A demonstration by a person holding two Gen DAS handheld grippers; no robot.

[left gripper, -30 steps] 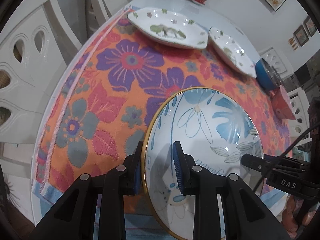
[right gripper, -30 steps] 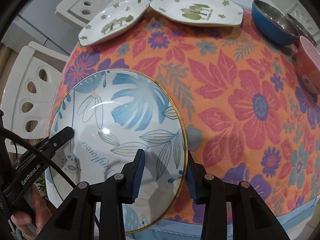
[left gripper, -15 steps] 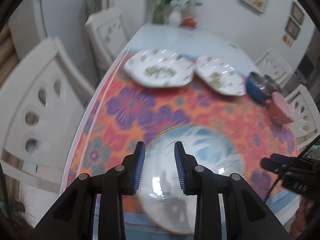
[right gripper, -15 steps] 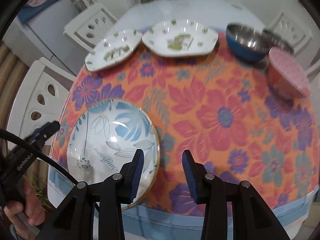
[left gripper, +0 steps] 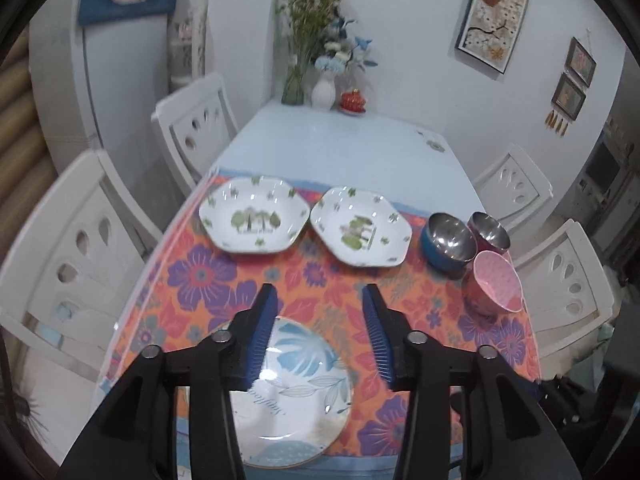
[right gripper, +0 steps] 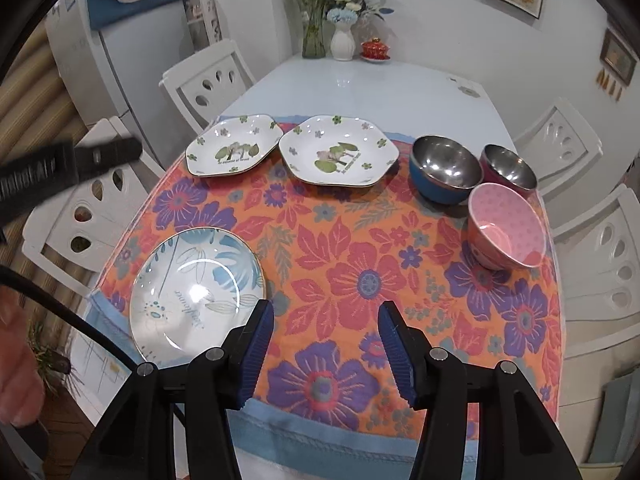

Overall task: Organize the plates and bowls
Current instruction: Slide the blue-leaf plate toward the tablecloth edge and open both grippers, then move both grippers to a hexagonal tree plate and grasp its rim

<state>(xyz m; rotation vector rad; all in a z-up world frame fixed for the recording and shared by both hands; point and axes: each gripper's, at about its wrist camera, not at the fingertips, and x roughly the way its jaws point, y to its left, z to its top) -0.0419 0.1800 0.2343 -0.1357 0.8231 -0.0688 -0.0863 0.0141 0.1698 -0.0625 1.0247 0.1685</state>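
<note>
Plates and bowls sit spread over a floral tablecloth (right gripper: pixel 360 272) that covers the near half of a pale, glossy table (left gripper: pixel 344 148). Largest is the round blue-leaf plate (right gripper: pixel 196 292), glazed and gold-rimmed, lying flat at the cloth's near left corner, free of both tools. Along the cloth's far edge two white six-sided plates (right gripper: pixel 234 146) (right gripper: pixel 338 150) with tree prints lie almost rim to rim. At the far right corner three bowls cluster: a blue one lined in polished steel (right gripper: pixel 446 170), a maroon steel-lined one (right gripper: pixel 508 168) beside it, and a pink dotted bowl (right gripper: pixel 506 226) nearest the right edge, tipped toward the camera.

Both tools hang above the near edge with nothing between their ribbed blue pads, their jaws having just been opening. The left gripper (left gripper: pixel 320 332) hovers over the round plate's far rim; the right gripper (right gripper: pixel 326 350) hangs just right of that plate, over bare cloth. Being round, the plate offers no long axis. The white plates lie straight ahead of the left tool, and the bowls seem likelier work for the right one.
</note>
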